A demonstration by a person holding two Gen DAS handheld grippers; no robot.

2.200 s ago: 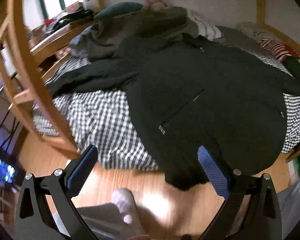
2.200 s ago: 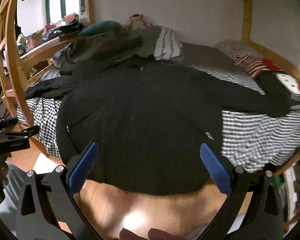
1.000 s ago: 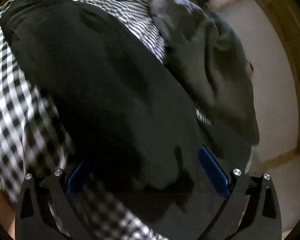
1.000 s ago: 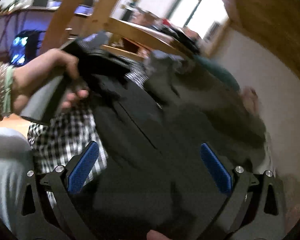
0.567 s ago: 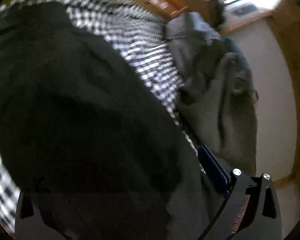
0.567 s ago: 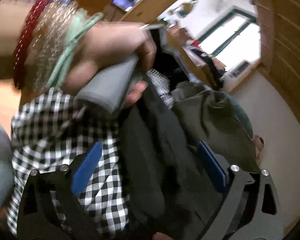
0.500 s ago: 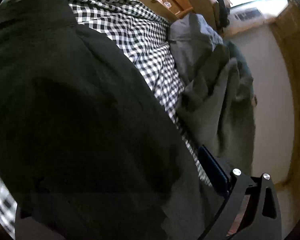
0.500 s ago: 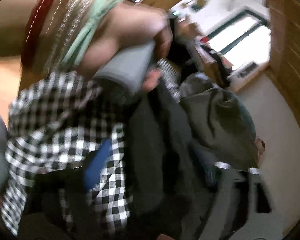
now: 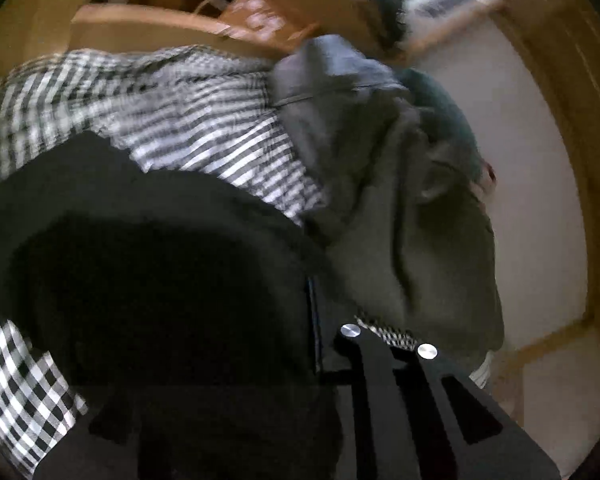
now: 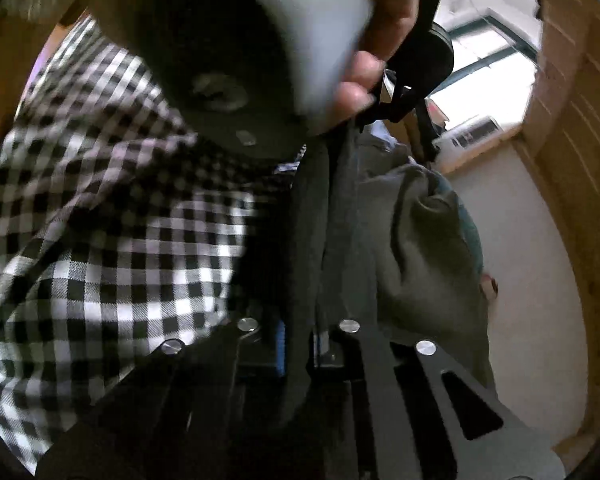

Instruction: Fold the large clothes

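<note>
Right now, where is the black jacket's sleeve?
In the right wrist view the black jacket sleeve runs up the centre, clamped in the right claw, with the checked bedsheet on its left and a grey-green garment on its right.

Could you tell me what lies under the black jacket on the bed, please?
Under the black jacket a black-and-white checked bedsheet shows at its edges. Whatever lies beneath the jacket's middle is covered and cannot be seen.

You face a plain white wall [image 9: 540, 184] framed by a light wooden bunk-bed frame [image 10: 580, 168]. Daylight enters a bright window [image 10: 488, 80] beyond the black-and-white checked bedsheet [image 10: 112, 264].
</note>
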